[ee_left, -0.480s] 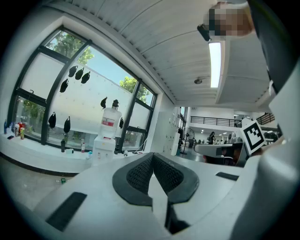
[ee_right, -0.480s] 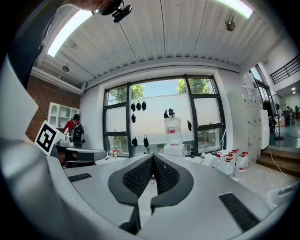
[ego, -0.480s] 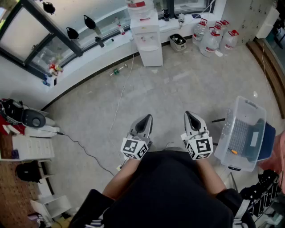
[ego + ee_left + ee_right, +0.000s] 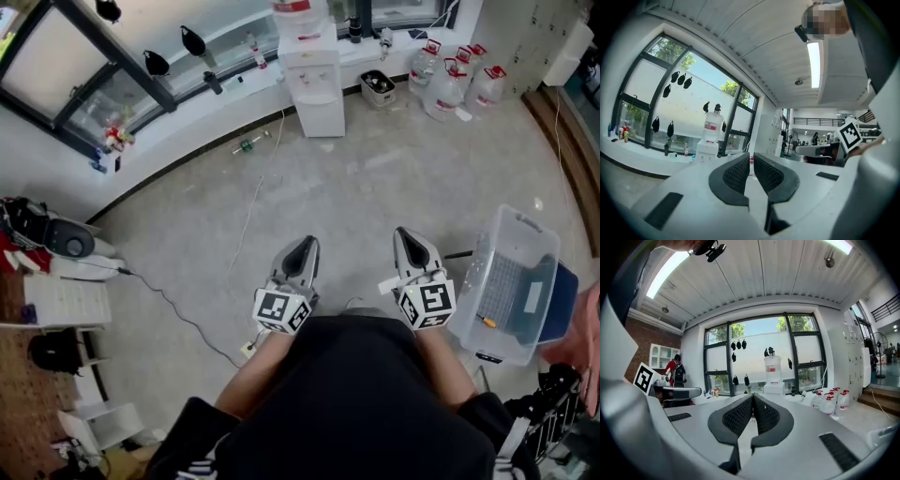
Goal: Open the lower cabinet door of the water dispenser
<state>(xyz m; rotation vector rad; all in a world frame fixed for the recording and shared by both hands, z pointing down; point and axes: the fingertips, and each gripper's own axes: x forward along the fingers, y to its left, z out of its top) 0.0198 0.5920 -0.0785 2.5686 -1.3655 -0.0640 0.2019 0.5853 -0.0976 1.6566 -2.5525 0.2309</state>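
Note:
The white water dispenser (image 4: 312,80) stands against the window wall at the far top of the head view, a bottle with a red label on its top. Its lower cabinet door (image 4: 321,117) looks closed. It shows small and distant as the dispenser (image 4: 708,138) in the left gripper view and the dispenser (image 4: 773,376) in the right gripper view. My left gripper (image 4: 302,248) and right gripper (image 4: 407,238) are held side by side close to my body, far from the dispenser. Both are shut with nothing between their jaws.
A clear plastic bin (image 4: 516,281) over a blue lid sits close on the right. Several water jugs (image 4: 455,80) stand right of the dispenser, a small black basket (image 4: 377,86) beside it. A cable (image 4: 246,225) runs across the floor. Shelves and a vacuum (image 4: 56,242) are at left.
Both grippers have edged slightly forward and the view has shifted a little toward the dispenser. The jaws stay shut.

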